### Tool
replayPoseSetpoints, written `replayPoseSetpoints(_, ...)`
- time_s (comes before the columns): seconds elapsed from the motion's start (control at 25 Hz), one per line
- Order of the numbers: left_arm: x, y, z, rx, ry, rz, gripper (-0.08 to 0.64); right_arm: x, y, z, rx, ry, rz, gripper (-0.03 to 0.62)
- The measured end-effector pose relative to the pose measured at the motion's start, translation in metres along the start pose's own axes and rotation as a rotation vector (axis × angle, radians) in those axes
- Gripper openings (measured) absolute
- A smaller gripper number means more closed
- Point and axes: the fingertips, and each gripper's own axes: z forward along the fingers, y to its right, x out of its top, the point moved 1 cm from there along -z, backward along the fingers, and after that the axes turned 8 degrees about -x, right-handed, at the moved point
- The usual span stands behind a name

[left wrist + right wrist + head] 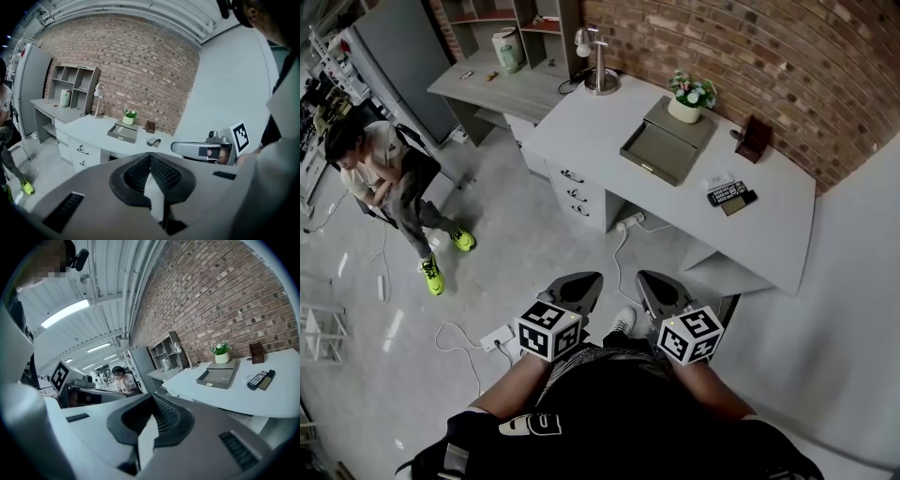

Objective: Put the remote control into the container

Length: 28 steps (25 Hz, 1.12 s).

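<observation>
A black remote control point(727, 193) lies on the white desk point(609, 122), next to a small dark flat object point(740, 202). To its left sits the grey tray-like container point(664, 148), with nothing visible in it. Both show small in the left gripper view, remote control point(151, 141) and container point(123, 132), and in the right gripper view, remote control point(256, 379) and container point(220, 375). My left gripper point(578, 287) and right gripper point(658, 286) are held close to my body, well short of the desk. Both are shut with nothing in them; in each gripper view, left gripper point(150, 158) and right gripper point(151, 398), the pads meet.
A potted plant point(691, 96), a brown box point(754, 139) and a desk lamp point(599, 62) stand along the brick wall. Drawers point(574, 192) sit under the desk. Cables and a power strip point(497, 337) lie on the floor. A person point(389, 178) sits at left.
</observation>
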Motion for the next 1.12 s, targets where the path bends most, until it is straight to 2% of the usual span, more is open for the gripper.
replayPoseSetpoints(0.12,0.014,-0.015,0.02,0.001,-0.015,0.008,0.003,0.014,0.017,0.019,0.007,0.006,0.002,0.0)
replayPoseSetpoints(0.28,0.034,-0.031,0.049,0.002,-0.035,0.059,0.004,0.028,0.045,0.043,-0.001,0.016,0.028,0.0)
replayPoseSetpoints(0.48,0.046,-0.034,0.077,-0.034,-0.062,0.104,0.003,0.034,0.072,0.053,-0.032,0.028,0.066,0.0)
replayPoseSetpoints(0.84,0.065,-0.053,0.116,-0.087,-0.09,0.119,0.003,0.043,0.115,0.059,-0.127,0.04,0.121,0.0)
replayPoseSetpoints(1.12,0.08,-0.089,0.154,-0.16,-0.145,0.16,0.005,0.056,0.149,0.087,-0.23,0.057,0.161,0.0)
